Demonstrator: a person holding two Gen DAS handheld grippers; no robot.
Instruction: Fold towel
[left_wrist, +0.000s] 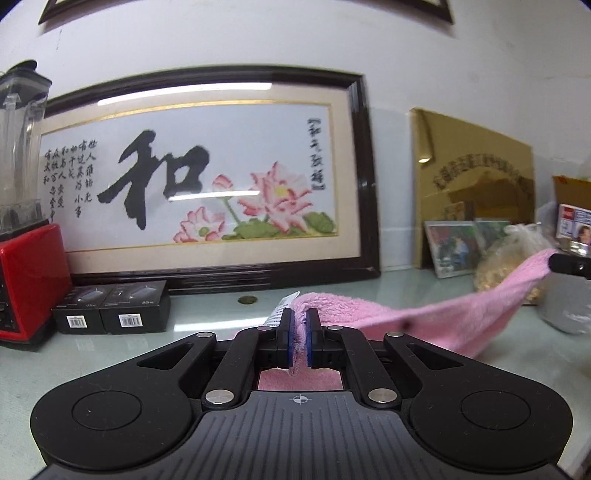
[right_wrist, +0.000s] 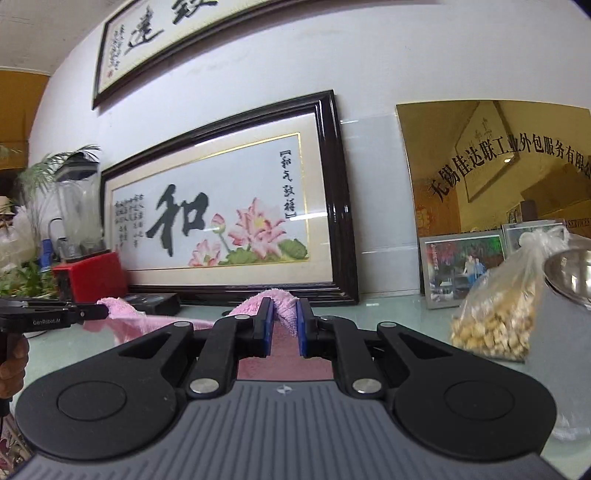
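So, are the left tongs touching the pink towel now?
Touching. In the left wrist view the left tongs are shut on a corner of the pink towel; the cloth is pinched between both blue pads, with no gap.

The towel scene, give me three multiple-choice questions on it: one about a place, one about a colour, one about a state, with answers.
1. Where do the two small black boxes sit?
A. In front of the framed lotus picture, beside the red blender base
B. On top of the towel
C. Inside the bag of nuts

2. What colour is the towel?
A. Blue
B. Pink
C. White

3. How is the towel held?
A. Lying flat, untouched
B. Only the left gripper holds it
C. Both the left gripper and the right gripper are shut on it

Answers: 1 A, the boxes stand on the table under the frame next to the red base. 2 B, the cloth is plainly pink. 3 C, each wrist view shows cloth pinched between the pads, and the towel sags between them.
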